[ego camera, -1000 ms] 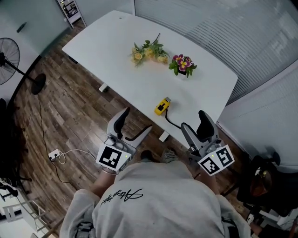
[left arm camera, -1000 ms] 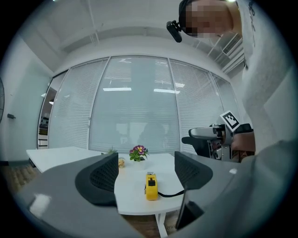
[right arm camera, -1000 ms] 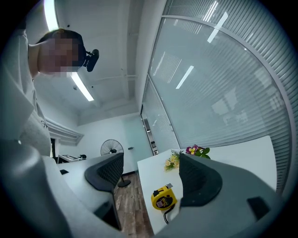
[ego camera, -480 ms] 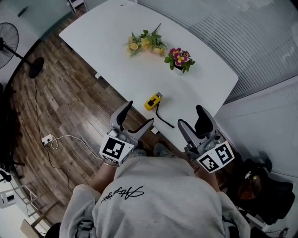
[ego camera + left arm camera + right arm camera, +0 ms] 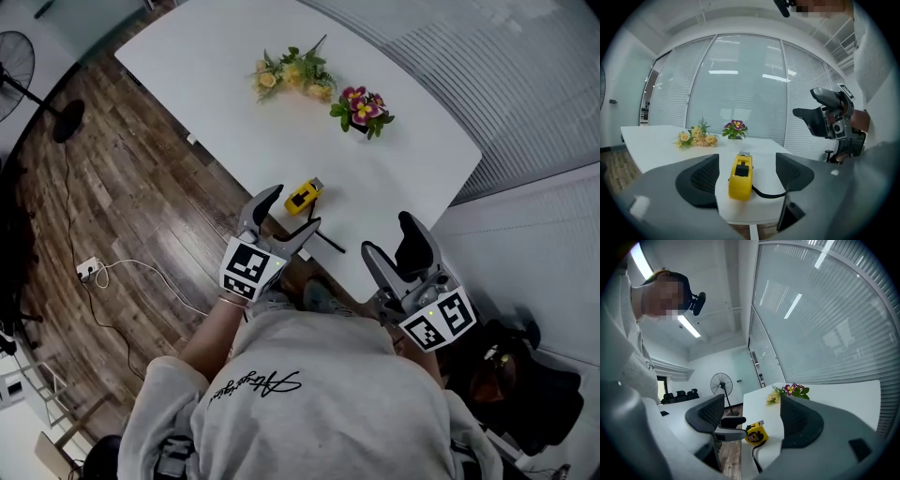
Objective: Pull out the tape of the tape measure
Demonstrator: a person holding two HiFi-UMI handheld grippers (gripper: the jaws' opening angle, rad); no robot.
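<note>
The left hand-held gripper (image 5: 292, 211), released, faces the yellow tape measure (image 5: 302, 197) on the desk (image 5: 216, 66); the right hand-held gripper (image 5: 386, 236) hangs released nearby.

Tape measure (image 5: 301, 197) on table (image 5: 216, 75), before flowers (image 5: 286, 73).

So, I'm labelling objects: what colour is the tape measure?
The tape measure is yellow; clearest in the left gripper view.

An office was indicated: a white desk (image 5: 216, 75) was seen at upper centre, glass walls (image 5: 506, 66) with blinds at upper right, a fan (image 5: 17, 66) at upper left, chairs (image 5: 682, 394) at left.
</note>
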